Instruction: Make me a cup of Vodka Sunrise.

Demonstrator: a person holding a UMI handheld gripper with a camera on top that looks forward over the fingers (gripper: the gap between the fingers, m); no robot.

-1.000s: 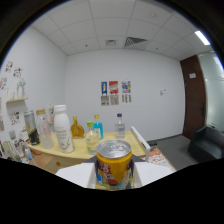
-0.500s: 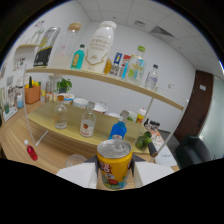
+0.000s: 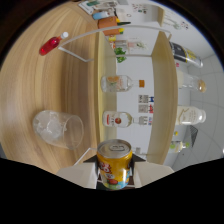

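One view, claw-mounted: claw (image 3: 115, 176) clamped on yellow can (image 3: 114, 165), camera rolled sideways, likely tipping it to pour. Clear glass (image 3: 58, 128) on wooden worktop (image 3: 50, 80) just ahead; two bottles (image 3: 119, 83) on shelf beyond.

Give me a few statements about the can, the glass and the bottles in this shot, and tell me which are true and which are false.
1. The gripper is shut on a yellow can. True.
2. The can's top has no pull tab. False: a silver lid with a tab shows on top.
3. A clear glass with ice in it stands on the wooden table. True.
4. The glass is full of orange juice. False: no coloured liquid shows in it, only ice.
5. Clear bottles stand on the shelf beyond the can. True.
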